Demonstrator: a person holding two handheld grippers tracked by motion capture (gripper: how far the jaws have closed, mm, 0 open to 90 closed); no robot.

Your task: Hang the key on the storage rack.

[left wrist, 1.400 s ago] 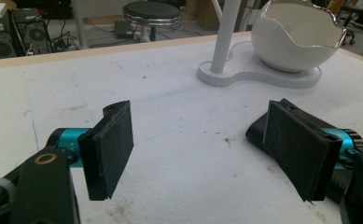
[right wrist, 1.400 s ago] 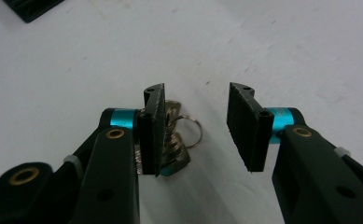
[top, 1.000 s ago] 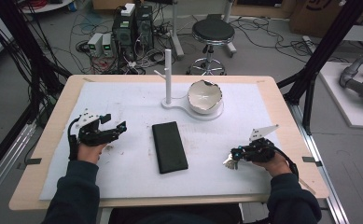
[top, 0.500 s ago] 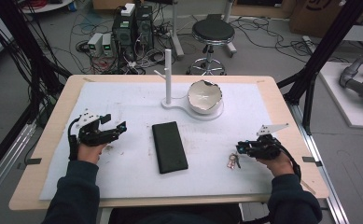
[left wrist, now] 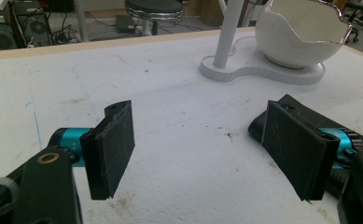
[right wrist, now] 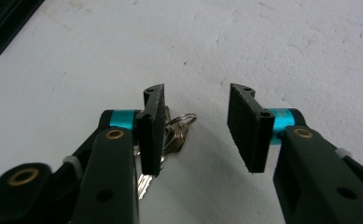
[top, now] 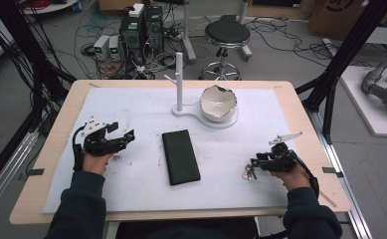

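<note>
Near the front right corner of the table [top: 300,99], one bunch of keys [right wrist: 172,135] lies under the right gripper [right wrist: 195,128], whose jaws stand apart. The left gripper [left wrist: 202,149] is open too. Farther: one black case [top: 180,156], one stand [top: 179,82], one bowl [top: 219,103].

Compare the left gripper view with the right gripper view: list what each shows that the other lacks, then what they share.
Left gripper view: the white bowl with a broken rim on its white stand, a stool beyond the table, and the left gripper open over bare mat. Right gripper view: a bunch of keys lying beside one jaw of the open right gripper, and a corner of the black case. Shared: the white mat.
</note>
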